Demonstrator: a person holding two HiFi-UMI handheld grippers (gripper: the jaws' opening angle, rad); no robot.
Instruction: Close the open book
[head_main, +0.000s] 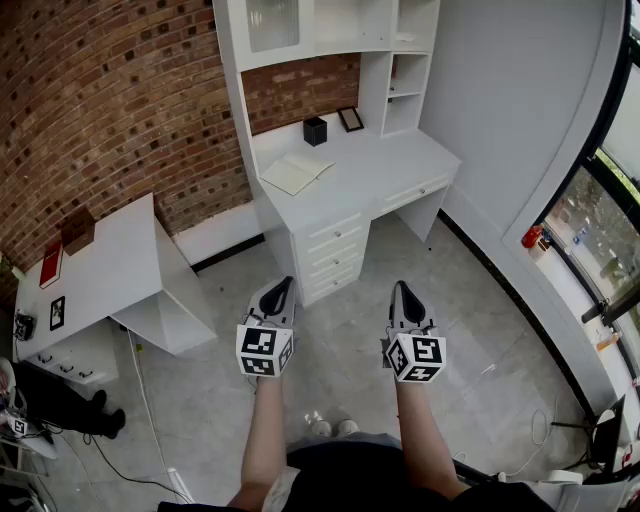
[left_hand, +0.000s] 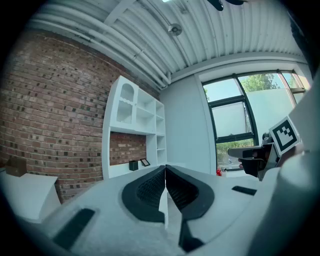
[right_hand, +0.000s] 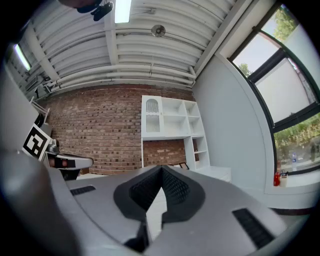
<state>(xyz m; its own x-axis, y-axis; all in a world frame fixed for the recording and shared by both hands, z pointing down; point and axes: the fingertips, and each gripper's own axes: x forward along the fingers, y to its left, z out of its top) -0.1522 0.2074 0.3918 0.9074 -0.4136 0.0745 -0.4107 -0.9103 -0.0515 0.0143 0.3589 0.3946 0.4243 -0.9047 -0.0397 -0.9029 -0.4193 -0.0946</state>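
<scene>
**A:** So, which step is this?

**B:** Approach, by the look of it. The open book (head_main: 296, 172) lies flat, pages up, on the white desk (head_main: 385, 160), toward its left end. The person stands well back from the desk.

**A:** Grippers?

**B:** Left gripper (head_main: 284, 285) and right gripper (head_main: 401, 288) are both clenched, pads together, nothing between them. Both are held level, pointing toward the desk, well apart from the book.

**A:** Next move?

**B:** Probably walk up to the desk, release one gripper, catch a cover edge and fold it over. The thin cover lies flat on the top, so catching it could be fiddly.

**A:** Surroundings?

**B:** The desk top is mostly bare. A black pen cup (head_main: 315, 131) and a small picture frame (head_main: 351, 119) sit behind the book. Shelves (head_main: 400, 60) above the desk, drawers (head_main: 335, 250) under it, brick wall (head_main: 110, 100) behind. Grey tiled floor (head_main: 340, 345) in front, window (head_main: 610, 190) right of the desk, low white table (head_main: 100, 270) to its left.
</scene>
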